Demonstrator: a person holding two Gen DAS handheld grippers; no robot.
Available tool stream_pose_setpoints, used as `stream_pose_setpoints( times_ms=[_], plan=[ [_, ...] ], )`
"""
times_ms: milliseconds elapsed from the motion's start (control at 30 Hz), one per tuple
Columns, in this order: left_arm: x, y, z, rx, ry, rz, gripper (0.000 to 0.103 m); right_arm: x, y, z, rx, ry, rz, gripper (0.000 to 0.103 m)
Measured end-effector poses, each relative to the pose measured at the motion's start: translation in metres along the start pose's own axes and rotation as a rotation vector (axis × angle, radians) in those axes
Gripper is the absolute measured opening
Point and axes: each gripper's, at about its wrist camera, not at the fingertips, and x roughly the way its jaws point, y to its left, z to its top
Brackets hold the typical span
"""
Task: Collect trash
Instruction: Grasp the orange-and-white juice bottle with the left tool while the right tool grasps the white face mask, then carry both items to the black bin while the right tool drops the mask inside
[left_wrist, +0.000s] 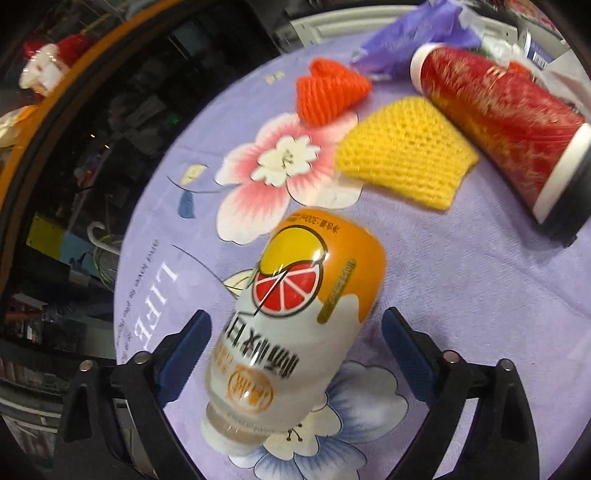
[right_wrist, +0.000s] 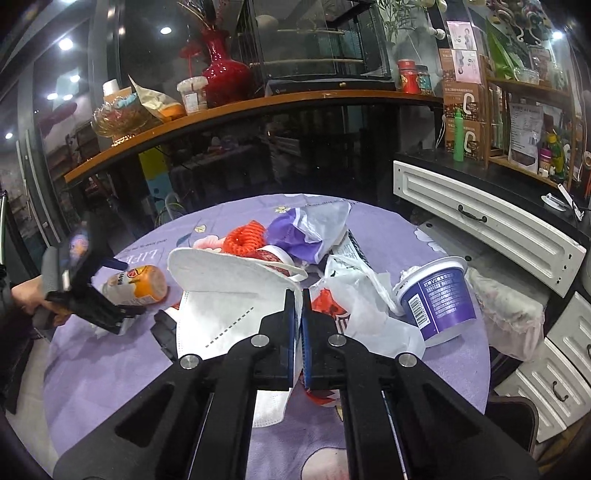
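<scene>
An orange and white drink bottle (left_wrist: 295, 317) lies on the purple flowered tablecloth (left_wrist: 461, 295), between the open fingers of my left gripper (left_wrist: 295, 347), which do not touch it. The bottle also shows in the right wrist view (right_wrist: 138, 284), with the left gripper (right_wrist: 110, 306) beside it. My right gripper (right_wrist: 298, 314) is shut on a white face mask (right_wrist: 229, 291) and holds it above the table. More trash lies on the table: a yellow foam net (left_wrist: 402, 151), an orange foam net (left_wrist: 330, 88), a red cylinder (left_wrist: 495, 110), purple wrapping (right_wrist: 295, 232).
A purple and white cup (right_wrist: 439, 295) lies tilted at the right of the table, beside crumpled white paper (right_wrist: 373, 306). White drawers (right_wrist: 480, 225) stand to the right. A wooden shelf (right_wrist: 240, 110) with a red vase (right_wrist: 223, 74) runs behind the table.
</scene>
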Motion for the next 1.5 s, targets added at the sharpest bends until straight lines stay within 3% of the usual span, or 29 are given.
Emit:
stream_pose_setpoints(
  times_ms=[333,533,733,933,1133,1300,1500],
  plan=[
    [-0.002,0.005,0.002,-0.084,0.004,0.009,0.061,-0.019,0.003,-0.006,0.017,-0.020,0.040,0.004],
    [-0.024,0.002,-0.008,-0.197,-0.073,0.052,0.061,-0.037,0.005,-0.015,0.023,-0.037,0.074,0.004],
    [-0.076,-0.021,-0.039,-0.302,-0.223,0.068,0.061,-0.069,0.004,-0.033,0.005,-0.056,0.099,0.004],
    [-0.124,-0.058,-0.063,-0.399,-0.350,-0.018,0.061,-0.105,-0.005,-0.056,0.000,-0.065,0.109,0.004],
    [-0.167,-0.112,-0.056,-0.400,-0.488,-0.129,0.061,-0.146,-0.039,-0.079,0.033,-0.082,0.061,0.004],
    [-0.190,-0.159,-0.025,-0.347,-0.581,-0.238,0.061,-0.168,-0.088,-0.099,0.112,-0.073,-0.059,0.004],
    [-0.201,-0.215,0.021,-0.265,-0.637,-0.384,0.061,-0.170,-0.160,-0.142,0.241,-0.002,-0.273,0.004]
  ],
)
